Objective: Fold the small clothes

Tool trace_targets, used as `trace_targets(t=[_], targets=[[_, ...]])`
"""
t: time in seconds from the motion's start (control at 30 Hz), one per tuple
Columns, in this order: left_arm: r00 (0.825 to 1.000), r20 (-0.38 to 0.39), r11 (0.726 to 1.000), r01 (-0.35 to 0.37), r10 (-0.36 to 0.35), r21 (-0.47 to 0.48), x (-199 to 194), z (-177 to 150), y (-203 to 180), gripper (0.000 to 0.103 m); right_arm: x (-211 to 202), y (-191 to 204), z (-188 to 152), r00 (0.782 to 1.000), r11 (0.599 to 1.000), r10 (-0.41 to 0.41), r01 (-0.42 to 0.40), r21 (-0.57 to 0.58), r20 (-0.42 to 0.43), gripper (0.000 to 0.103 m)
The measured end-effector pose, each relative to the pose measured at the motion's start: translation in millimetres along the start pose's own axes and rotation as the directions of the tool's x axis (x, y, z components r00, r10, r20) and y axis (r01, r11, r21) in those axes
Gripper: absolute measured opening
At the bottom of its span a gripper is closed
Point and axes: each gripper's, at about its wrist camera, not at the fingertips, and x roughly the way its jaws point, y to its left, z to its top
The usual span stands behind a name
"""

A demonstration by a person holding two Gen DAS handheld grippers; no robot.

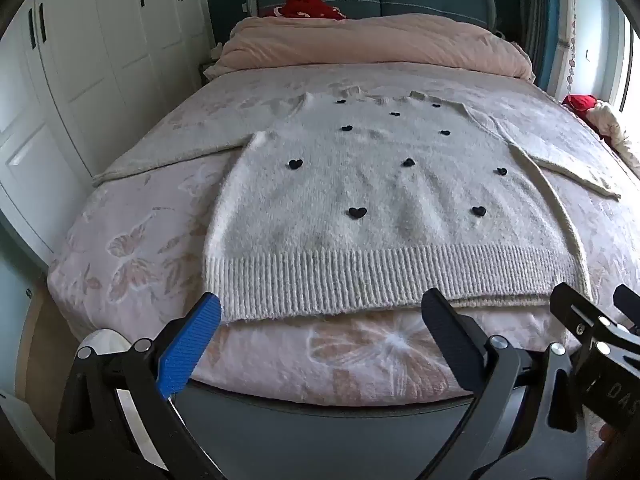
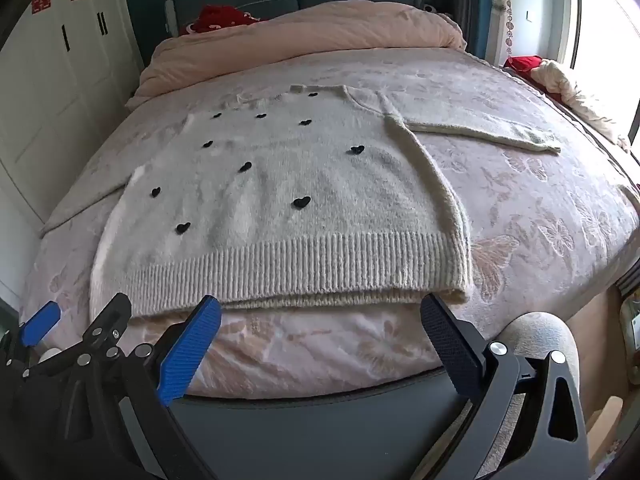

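A fuzzy white sweater with small black hearts lies flat, face up, on the bed, sleeves spread to both sides and ribbed hem nearest me. It also shows in the right wrist view. My left gripper is open and empty, hovering just short of the hem's middle. My right gripper is open and empty, just before the hem's right part. The right gripper's frame shows at the right edge of the left wrist view. The left gripper's blue finger shows at the left edge of the right wrist view.
The bed has a pink floral cover. A rolled pink duvet and a red item lie at the headboard. White wardrobes stand left. Clothes lie by the window at right. The dark bed foot edge is below my grippers.
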Motion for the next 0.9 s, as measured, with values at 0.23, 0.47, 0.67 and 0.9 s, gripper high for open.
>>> trace_targets(t=[0.23,0.47,0.67,0.9], targets=[[1.000,0.005,1.000,0.008,-0.008,-0.010,-5,5,3,0.098,-7,2,3,1.000,1.000,-0.018,0.018,-0.018,0.011,0.098],[1.000,0.009,1.000,-0.003,0.003,-0.007,-11,8,2,0.098,-12,5,3,1.000,1.000,-0.008,0.008,0.001,0.024,0.098],[1.000,0.015,1.000,-0.011,0.011,-0.007,-14,9,3,0.098,-13,2,4,0.999,1.000,-0.007,0.006,0.004,0.032,0.098],[1.000,0.018,1.000,-0.015,0.015,-0.007,-14,9,4,0.098,-18,7,6,0.999,1.000,-0.009,0.009,0.001,0.033,0.098]])
